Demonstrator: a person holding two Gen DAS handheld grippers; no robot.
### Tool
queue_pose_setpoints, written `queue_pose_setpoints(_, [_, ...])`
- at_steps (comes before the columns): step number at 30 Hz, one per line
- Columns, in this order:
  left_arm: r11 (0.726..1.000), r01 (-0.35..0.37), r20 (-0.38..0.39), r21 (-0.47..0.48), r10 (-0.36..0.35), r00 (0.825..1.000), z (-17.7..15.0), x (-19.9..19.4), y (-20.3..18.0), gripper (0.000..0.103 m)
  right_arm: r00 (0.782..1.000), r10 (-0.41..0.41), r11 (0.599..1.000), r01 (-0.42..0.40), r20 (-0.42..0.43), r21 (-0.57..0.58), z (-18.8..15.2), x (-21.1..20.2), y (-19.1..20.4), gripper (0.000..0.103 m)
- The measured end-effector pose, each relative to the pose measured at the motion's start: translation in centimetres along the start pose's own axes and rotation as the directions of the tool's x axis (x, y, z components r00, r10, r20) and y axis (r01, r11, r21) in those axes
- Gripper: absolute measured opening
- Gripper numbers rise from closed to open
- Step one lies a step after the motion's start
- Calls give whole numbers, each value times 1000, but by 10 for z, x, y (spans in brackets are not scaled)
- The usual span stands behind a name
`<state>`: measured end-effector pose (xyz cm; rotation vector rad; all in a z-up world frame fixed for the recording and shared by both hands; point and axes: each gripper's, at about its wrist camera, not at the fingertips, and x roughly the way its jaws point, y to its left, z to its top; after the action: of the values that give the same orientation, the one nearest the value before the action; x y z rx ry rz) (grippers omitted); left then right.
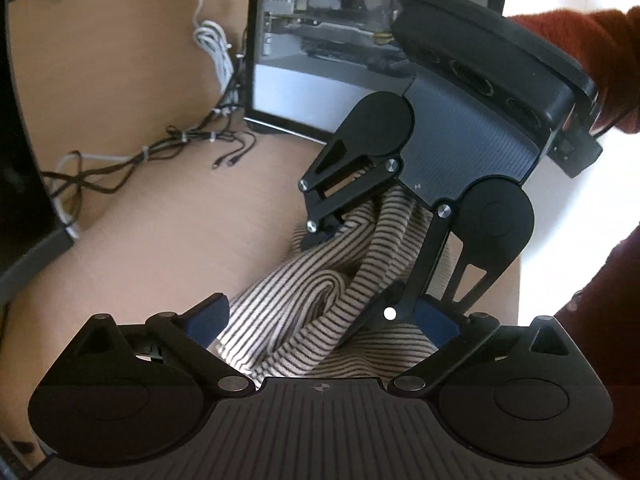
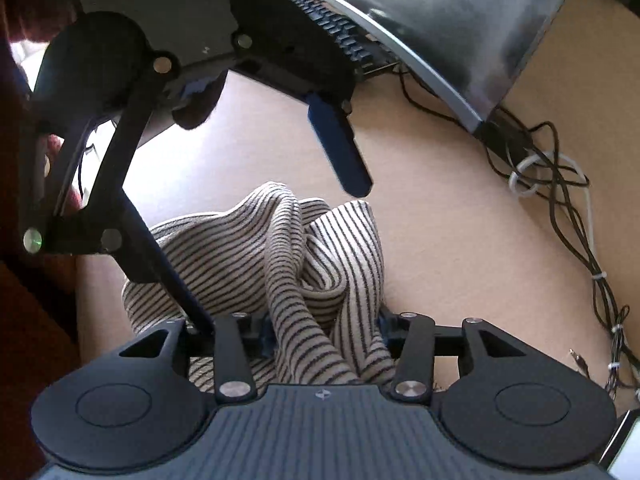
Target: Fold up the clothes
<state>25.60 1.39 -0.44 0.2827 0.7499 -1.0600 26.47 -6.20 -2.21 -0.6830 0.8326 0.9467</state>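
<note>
Two grippers meet over one striped cloth [image 1: 288,280], which lies bunched on the table [image 1: 160,220].

From the left wrist, the left gripper [image 1: 320,316] has its jaws spread wide, holding nothing. The cloth sits directly ahead, between them and a little below, with a thick rolled fold running away from us toward the right gripper [image 1: 352,276]. That gripper faces us from the far right and comes down onto the same heap, its jaws on either side of the cloth's far end.

From the right wrist, the right gripper [image 2: 326,332] has its jaws drawn in on a gathered ridge of cloth [image 2: 256,248] that fills the gap between them. We judge this a firm pinch. The rest of the cloth fans out ahead and to the left on the table [image 2: 440,260]. The left gripper [image 2: 276,156] hangs above the far edge of the heap, jaws apart and clear of the fabric.

We judge the coming move to be the left's. The ridge runs roughly from one gripper to the other, so the free end is nearest the open left jaws, just under them. They must drop and close there before the cloth can be drawn out flat.
</note>
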Motion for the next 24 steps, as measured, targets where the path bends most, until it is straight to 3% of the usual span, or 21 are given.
queue_pose_setpoints(6, [997,79,40,-20,-78,996,8,0,3,103,993,-117,991,115,19,73,-7,-22,1,77])
queue_pose_setpoints(7, [998,62,37,-14,-61,997,7,1,3,103,990,-136,986,133,28,96,-10,-28,1,87])
queue_pose_setpoints(9, [999,39,27,-22,-38,999,5,5,5,103,985,-169,976,161,46,147,-17,-39,3,97])
queue_pose_setpoints(12, [998,38,26,-58,-37,999,4,11,12,103,977,-201,946,174,72,273,-39,-57,-9,98])
queue_pose_setpoints(15, [998,0,1,-67,0,1000,5,19,15,103,968,-233,880,170,91,443,-59,-67,-16,103])
queue_pose_setpoints(18, [996,-42,-47,-74,39,998,2,28,20,103,963,-253,779,143,98,610,-76,-57,-34,103])
queue_pose_setpoints(21, [991,-53,-86,-122,43,995,-3,35,29,103,963,-252,698,111,98,707,-86,-44,-40,103])
queue_pose_setpoints(24, [986,-52,-102,-158,36,994,-7,38,34,103,972,-194,639,21,135,769,-94,-41,-44,103])
